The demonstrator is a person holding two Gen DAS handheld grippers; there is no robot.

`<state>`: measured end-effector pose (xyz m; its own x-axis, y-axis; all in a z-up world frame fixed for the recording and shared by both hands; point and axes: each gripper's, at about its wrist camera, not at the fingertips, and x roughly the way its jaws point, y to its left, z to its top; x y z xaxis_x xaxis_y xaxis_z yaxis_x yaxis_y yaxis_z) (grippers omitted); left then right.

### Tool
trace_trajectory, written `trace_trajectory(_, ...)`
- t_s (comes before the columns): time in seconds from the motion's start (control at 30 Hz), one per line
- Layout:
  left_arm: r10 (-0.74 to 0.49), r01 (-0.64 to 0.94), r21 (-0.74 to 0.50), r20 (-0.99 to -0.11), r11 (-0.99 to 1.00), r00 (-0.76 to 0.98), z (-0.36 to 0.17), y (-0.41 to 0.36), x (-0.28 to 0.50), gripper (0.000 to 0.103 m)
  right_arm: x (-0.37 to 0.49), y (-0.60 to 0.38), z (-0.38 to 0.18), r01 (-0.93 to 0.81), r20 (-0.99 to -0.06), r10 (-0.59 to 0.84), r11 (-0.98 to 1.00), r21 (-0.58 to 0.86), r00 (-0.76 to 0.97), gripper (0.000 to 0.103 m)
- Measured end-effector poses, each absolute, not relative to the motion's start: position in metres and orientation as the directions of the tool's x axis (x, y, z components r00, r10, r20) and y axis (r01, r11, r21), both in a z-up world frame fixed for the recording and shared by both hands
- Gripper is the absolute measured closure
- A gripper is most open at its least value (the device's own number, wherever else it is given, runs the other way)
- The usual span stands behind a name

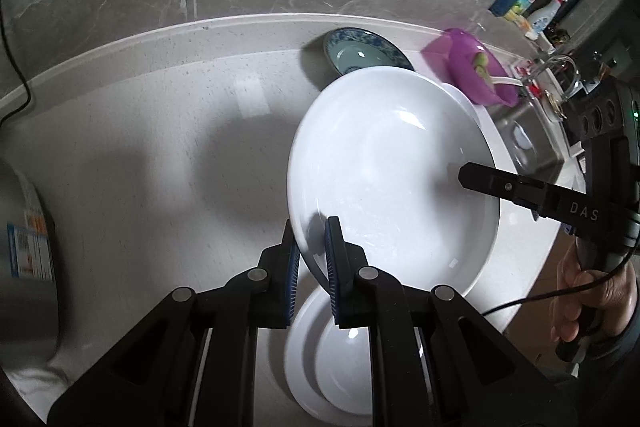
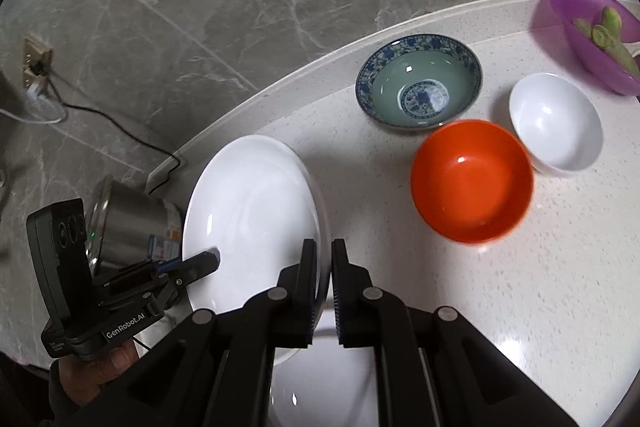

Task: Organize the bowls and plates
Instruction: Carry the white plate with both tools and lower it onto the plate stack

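The left tool (image 1: 311, 227) is clamped on the near rim of a big white plate (image 1: 384, 163). One finger sits under the rim and one sits inside the plate. The right tool (image 2: 325, 247) is clamped on the other side of the same plate (image 2: 252, 211), pinching its rim. So both tools hold the big white plate together, and it hangs tilted in the air above the bench (image 1: 160, 147).

A hand (image 1: 588, 291) grips the handle of the right tool at the side of the left view. Another hand (image 2: 100, 367) grips the left tool at the bottom corner of the right view.

Right under the held plate, a second white plate (image 1: 336, 359) lies flat on the bench.

Farther out, three bowls sit close together on the bench. An orange bowl (image 2: 472, 183) is nearest. A small white bowl (image 2: 556, 123) is just beside it. A blue patterned bowl (image 2: 420, 83) with a green inside sits behind the orange one, near the back edge of the bench.

A purple bowl (image 2: 592, 31) sits at the far corner with something green in it. A shiny metal pot (image 2: 132, 223) stands on the other side, past the held plate.

Behind the bench is a grey stone wall (image 2: 240, 7). A black cord (image 2: 120, 131) runs down it from a wall socket (image 2: 34, 63).
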<state>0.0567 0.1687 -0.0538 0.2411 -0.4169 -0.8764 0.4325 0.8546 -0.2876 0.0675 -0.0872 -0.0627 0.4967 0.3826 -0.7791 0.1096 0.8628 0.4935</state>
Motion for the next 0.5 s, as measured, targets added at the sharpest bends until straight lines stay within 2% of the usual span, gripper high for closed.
trace_trajectory(0.23, -0.422, 0.426, -0.309, -0.884, 0.85, 0.201, -0.056, 0.175, -0.004, 0.092, 0.025, -0.081, -0.063, 0.091, -0.798, 0.394, 0.871, 0.483, 0.457, 0.093)
trace_trajectory(0.5, -0.399, 0.411, -0.306, -0.902, 0.859, 0.162, -0.086, 0.18, -0.059, 0.092, -0.01, -0.08, -0.085, 0.091, -0.828, 0.398, 0.88, 0.466, 0.395, 0.093)
